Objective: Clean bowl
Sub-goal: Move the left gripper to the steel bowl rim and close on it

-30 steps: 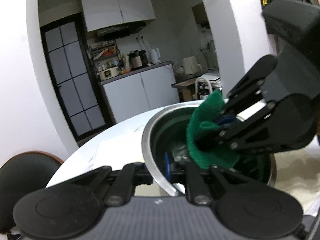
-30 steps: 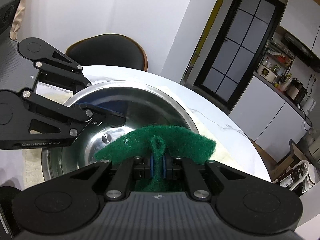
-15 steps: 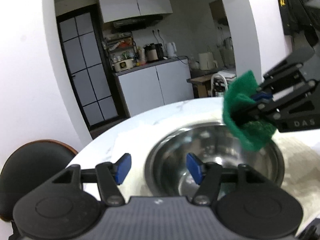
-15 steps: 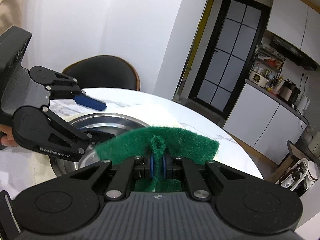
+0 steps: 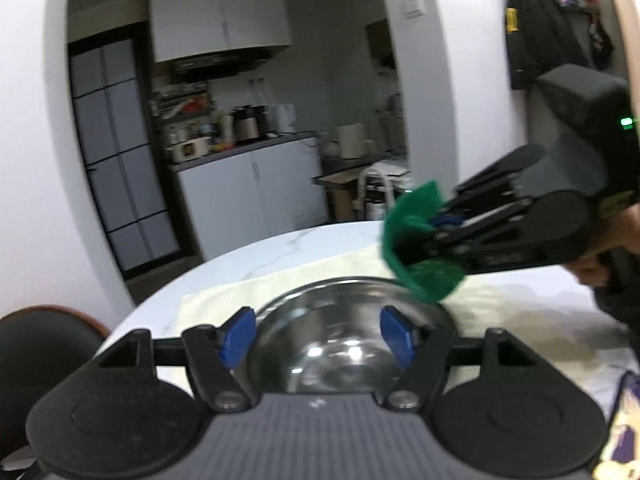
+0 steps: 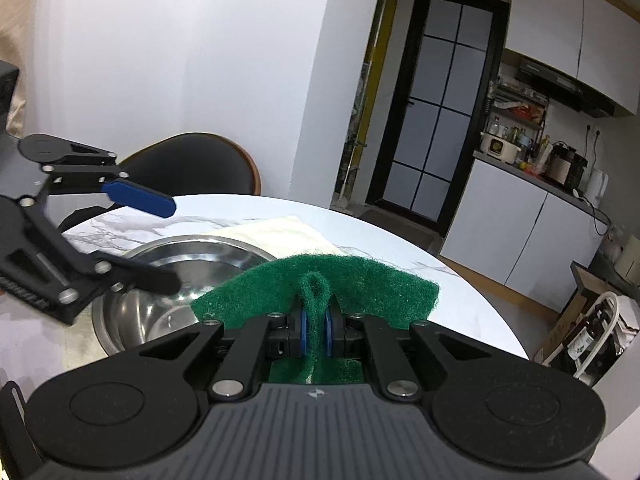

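round white marble-look counter (image 6: 400,248) with grey veins, a pale cream cloth (image 6: 280,232) spread on it and the steel bowl (image 6: 192,264) sitting on that cloth, upright. left gripper (image 5: 318,332) hangs just over the bowl's near rim, jaws opening, blue pads apart with nothing pressed between them, only the bowl's inside showing through the gap. right gripper (image 6: 316,330) has its jaws pinched together on a folded green scouring pad (image 6: 320,284), held up beside and above the bowl's rim, not touching it as far as i can tell. a hand (image 5: 596,272) grips the right tool at the edge of the left view. black chair with brown rim (image 6: 192,164) tucked at the counter's far side against a plain white wall. beyond, a black-framed glass door (image 6: 436,120), then a kitchen nook: white base cabinets (image 6: 516,232), white upper cabinets (image 6: 568,24), a range hood, shelves and a worktop crowded with small appliances and jars. left view is blurred.
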The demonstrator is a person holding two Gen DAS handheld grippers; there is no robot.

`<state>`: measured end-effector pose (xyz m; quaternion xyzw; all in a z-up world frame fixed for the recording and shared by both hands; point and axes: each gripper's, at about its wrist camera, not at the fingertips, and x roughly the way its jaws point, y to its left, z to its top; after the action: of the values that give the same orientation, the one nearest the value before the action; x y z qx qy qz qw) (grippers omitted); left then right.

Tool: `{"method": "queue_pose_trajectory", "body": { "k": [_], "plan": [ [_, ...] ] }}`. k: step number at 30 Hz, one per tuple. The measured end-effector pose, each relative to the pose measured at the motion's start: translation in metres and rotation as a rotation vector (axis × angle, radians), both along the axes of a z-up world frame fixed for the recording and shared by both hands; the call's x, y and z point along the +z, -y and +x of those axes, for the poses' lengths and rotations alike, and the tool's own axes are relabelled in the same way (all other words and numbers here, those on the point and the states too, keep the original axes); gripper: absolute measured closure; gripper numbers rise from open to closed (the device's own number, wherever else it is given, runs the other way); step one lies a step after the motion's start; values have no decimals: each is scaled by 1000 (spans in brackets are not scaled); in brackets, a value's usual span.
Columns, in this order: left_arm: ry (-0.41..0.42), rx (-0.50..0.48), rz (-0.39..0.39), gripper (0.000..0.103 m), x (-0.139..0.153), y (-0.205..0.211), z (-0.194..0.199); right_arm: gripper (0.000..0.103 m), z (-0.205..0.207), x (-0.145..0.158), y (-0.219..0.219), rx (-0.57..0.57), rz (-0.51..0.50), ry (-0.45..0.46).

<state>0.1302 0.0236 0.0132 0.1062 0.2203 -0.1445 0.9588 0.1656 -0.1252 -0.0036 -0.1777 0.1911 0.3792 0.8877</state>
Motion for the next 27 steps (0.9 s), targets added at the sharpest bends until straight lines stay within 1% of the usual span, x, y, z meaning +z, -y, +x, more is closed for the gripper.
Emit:
{"method": "queue_pose_trajectory", "body": {
  "k": [3,8,14,18,22,24,25,27],
  "plan": [
    [-14,-70,-6,31,-2,6,1,94,0,0,4,-5,2,-1],
    [-43,-109,-7,31,-10,11,12,94,4,1,8,-10,2,-7],
    [-88,-219,46,31,-22,20,21,94,6,-2,14,-3,-9,-17],
    [-98,-257,52,32,-28,26,23,94,7,-4,16,2,-17,-21],
    [-110,-274,64,32,-35,29,26,94,8,-4,16,5,-26,-19],
    [-126,-268,80,39,-40,32,31,94,8,-5,15,7,-32,-19],
    [-138,-269,80,41,-43,32,33,94,9,-5,14,7,-35,-19],
    [-163,-269,80,49,-48,31,36,94,9,-6,13,6,-41,-17]
  ]
}}
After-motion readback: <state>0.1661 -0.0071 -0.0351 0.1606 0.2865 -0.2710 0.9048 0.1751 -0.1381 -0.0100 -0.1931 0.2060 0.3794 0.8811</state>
